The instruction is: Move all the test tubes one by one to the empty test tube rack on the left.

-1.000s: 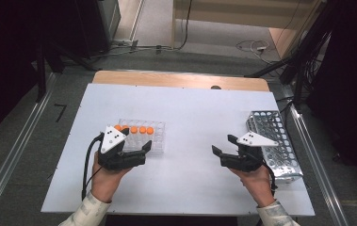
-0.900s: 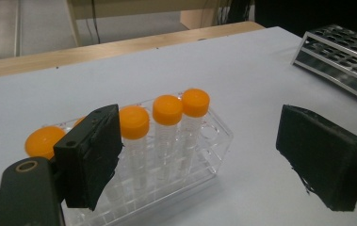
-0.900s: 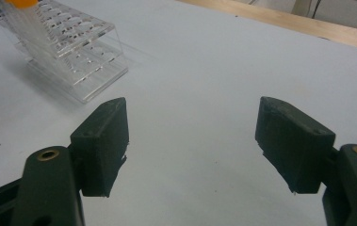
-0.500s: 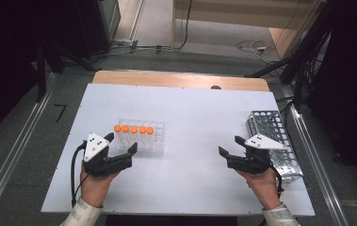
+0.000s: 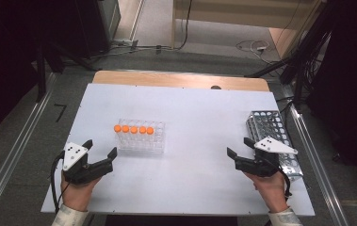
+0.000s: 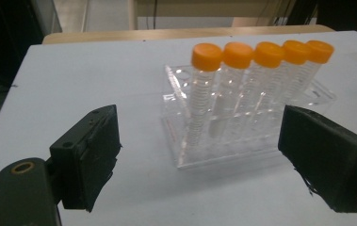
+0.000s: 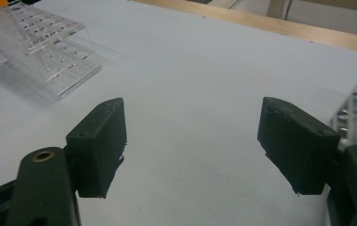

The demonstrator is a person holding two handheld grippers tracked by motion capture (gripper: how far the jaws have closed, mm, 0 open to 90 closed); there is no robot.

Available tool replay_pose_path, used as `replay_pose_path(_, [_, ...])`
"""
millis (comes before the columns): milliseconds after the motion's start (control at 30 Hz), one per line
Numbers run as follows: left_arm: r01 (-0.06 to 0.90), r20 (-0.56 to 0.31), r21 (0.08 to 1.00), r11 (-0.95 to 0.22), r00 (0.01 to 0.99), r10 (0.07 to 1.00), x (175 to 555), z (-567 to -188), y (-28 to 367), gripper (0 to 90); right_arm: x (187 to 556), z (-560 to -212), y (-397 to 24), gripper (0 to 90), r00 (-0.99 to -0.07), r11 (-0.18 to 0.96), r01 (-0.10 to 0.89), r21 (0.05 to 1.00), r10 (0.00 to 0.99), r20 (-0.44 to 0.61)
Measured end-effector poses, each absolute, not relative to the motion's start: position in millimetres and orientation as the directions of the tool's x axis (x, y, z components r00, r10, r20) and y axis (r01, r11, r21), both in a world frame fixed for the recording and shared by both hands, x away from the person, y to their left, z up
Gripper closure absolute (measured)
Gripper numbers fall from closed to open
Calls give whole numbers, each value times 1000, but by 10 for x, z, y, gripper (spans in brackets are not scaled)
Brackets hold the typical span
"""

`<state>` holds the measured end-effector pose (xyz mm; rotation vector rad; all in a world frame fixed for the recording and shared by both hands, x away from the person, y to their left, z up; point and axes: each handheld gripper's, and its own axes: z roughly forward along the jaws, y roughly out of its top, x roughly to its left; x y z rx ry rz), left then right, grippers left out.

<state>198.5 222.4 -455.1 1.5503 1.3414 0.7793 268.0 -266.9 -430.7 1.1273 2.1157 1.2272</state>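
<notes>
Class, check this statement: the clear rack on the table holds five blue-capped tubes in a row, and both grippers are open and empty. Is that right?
Not quite: the caps are orange, not blue. The left gripper view shows five orange-capped tubes in a row in the clear rack. The rest holds: the left gripper and the right gripper are open and empty.

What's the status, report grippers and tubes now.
Left gripper and right gripper open, empty. Five orange-capped clear tubes upright in clear plastic rack. Metal wire rack beside right gripper. Nothing between.
</notes>
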Motion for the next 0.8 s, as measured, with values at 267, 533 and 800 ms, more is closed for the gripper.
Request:
replay_pose_path(267, [424, -112, 905, 36, 155, 982, 1952, -4633, 2434, 135, 2604, -4298, -3076, 226, -465, 216, 436, 874, 885, 13])
replay_pose_path(533, [445, -110, 893, 67, 70, 991, 1939, -4738, 2683, 136, 2539, -4347, -3526, 226, -332, 116, 466, 877, 942, 52])
replay_pose_path(800, [491, -151, 864, 115, 34, 988, 1971, -4843, 2813, 136, 2471, -4438, -3775, 229, -254, 56, 495, 867, 964, 83])
